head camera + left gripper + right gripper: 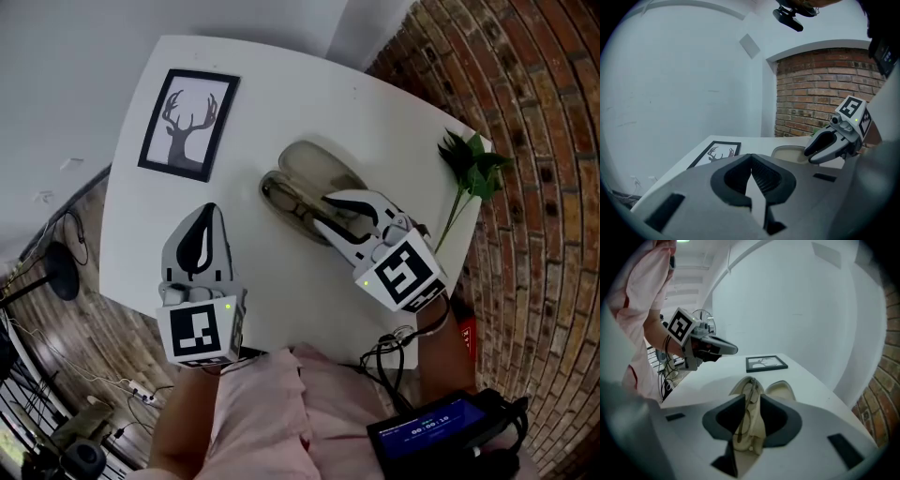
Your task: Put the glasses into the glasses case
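An open beige glasses case (319, 167) lies in the middle of the white table (281, 94), its lid folded back. The thin-rimmed glasses (298, 208) rest inside its lower half. My right gripper (323, 212) hovers just over that half with its jaws open; in the right gripper view the glasses (743, 422) and the case lining (758, 430) show through the gap of the right gripper (752, 401), and the pads do not press on them. My left gripper (208, 210) is held at the front left, apart from the case, shut and empty, its tips meeting (751, 158).
A framed deer picture (189, 122) lies at the table's back left. A green sprig (473, 169) lies at the right edge beside the brick wall. Cables and a dark device (441, 436) hang near the person's body below the front edge.
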